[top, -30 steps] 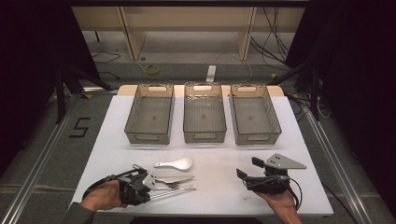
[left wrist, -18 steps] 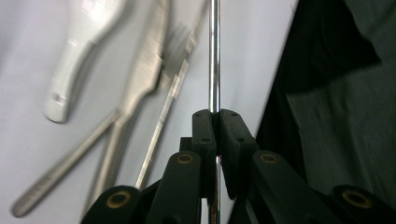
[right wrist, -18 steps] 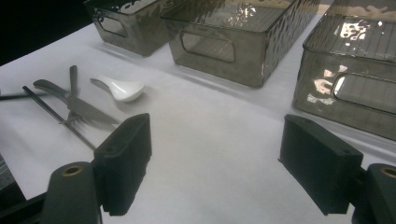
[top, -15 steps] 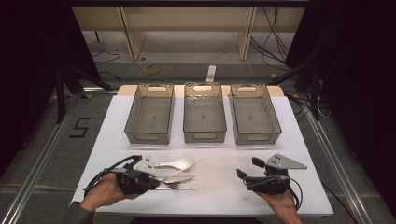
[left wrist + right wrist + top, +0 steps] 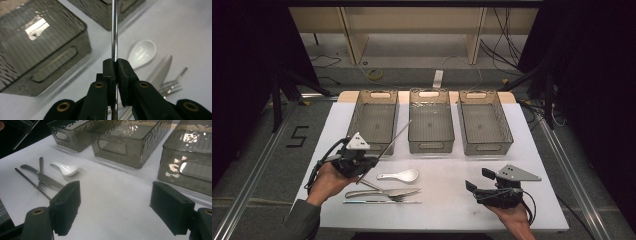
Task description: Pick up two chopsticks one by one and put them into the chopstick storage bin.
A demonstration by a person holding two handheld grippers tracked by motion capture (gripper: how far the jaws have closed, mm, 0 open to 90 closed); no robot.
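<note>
Metal chopstick (image 5: 393, 136): clamped in the left tongs (image 5: 371, 159), raised aslant over the left bin (image 5: 373, 120).
Right tongs (image 5: 477, 180): held wide open, nothing gripped, low over the counter (image 5: 447, 210).
Spoon (image 5: 401, 175), knife (image 5: 367, 192), fork (image 5: 404, 191): left lying on the counter before 3 bins.

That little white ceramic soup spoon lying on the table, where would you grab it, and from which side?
Probably by the handle. The white ceramic soup spoon lies flat, its bowl toward the open right gripper and its short handle toward the left gripper, which is busy holding a thin metal rod. The handle is narrow enough for two jaws; the bowl is wide and rounded. Come straight down from above, jaws either side of the handle.
</note>
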